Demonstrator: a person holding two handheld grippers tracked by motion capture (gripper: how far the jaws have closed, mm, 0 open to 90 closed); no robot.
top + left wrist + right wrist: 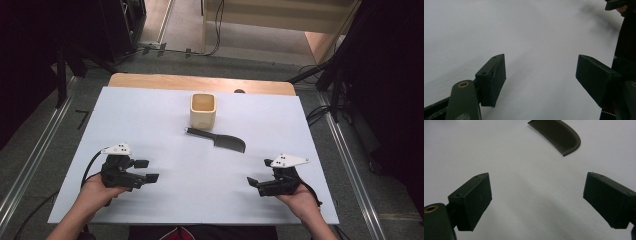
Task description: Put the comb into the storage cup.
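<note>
A black comb (217,139) with a handle lies flat on the white table sheet (150,115), just in front of an upright cream square cup (202,111). My left gripper (146,170) rests low at the near left, pointing right, and is open with nothing between its jaws (540,72). My right gripper (260,172) sits at the near right, pointing left, also open and empty (537,187). Ahead of it the comb's toothed end (559,135) lies on the sheet, well clear of the jaws. The right gripper's tip (614,3) shows in the top corner of the left gripper view.
The wooden table edge (200,82) runs behind the sheet. Dark stands and cables (325,75) flank the table on the grey floor. A bare stretch of sheet lies between the two grippers.
</note>
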